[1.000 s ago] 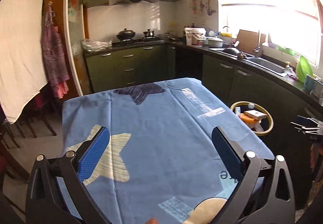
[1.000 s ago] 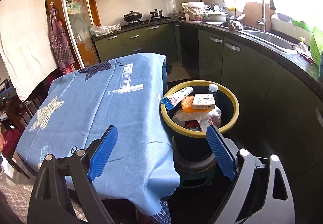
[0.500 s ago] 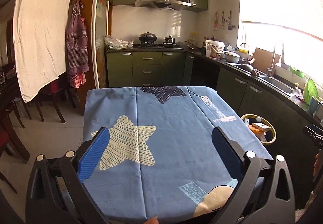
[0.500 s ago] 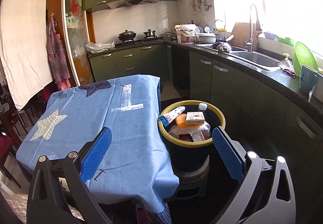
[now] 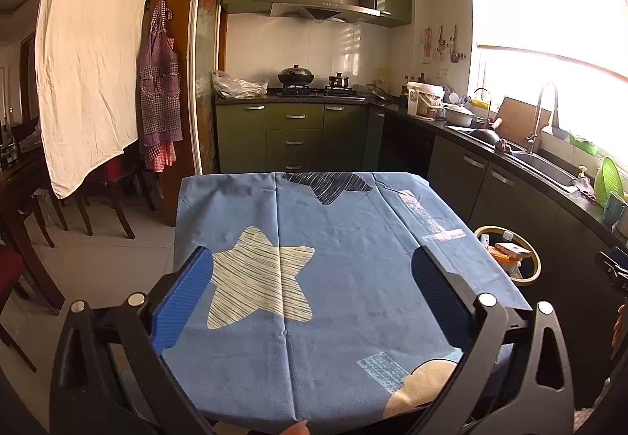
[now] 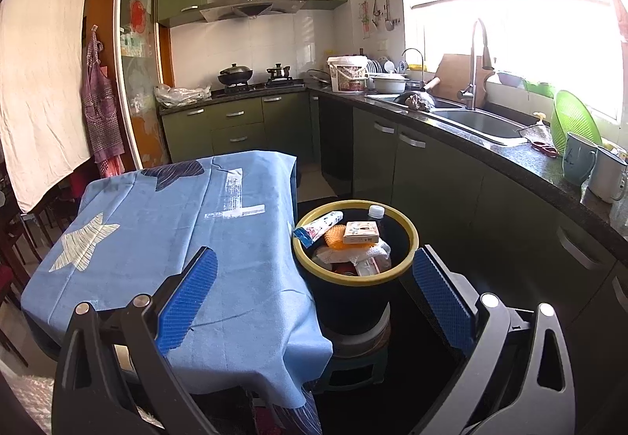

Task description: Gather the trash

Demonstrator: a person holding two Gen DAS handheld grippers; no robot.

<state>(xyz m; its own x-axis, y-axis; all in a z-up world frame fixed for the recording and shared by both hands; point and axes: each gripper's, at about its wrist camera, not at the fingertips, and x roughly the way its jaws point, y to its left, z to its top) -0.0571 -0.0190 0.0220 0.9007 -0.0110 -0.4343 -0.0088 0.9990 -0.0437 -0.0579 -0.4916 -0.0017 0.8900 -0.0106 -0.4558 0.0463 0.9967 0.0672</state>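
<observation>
A black bin with a yellow rim [image 6: 408,262] stands on a low stool right of the table. It holds trash: a tube [image 6: 320,226], a small box [image 6: 361,232], an orange item [image 6: 336,236], a bottle [image 6: 375,212] and white wrappers [image 6: 353,256]. The bin also shows in the left wrist view [image 5: 533,270]. My right gripper [image 6: 314,291] is open and empty, held back from and above the bin. My left gripper [image 5: 312,287] is open and empty above the near part of the blue tablecloth [image 5: 345,278].
The table [image 6: 157,223] under the star-patterned cloth fills the middle. Green cabinets and a dark counter [image 6: 510,156] with a sink [image 6: 475,121], mugs [image 6: 579,160] and a green colander [image 6: 575,121] run along the right. Dark chairs [image 5: 23,238] stand at the left.
Both grippers have pulled back and risen, so the table and bin look farther away and more of the kitchen shows. Both stay open and empty.
</observation>
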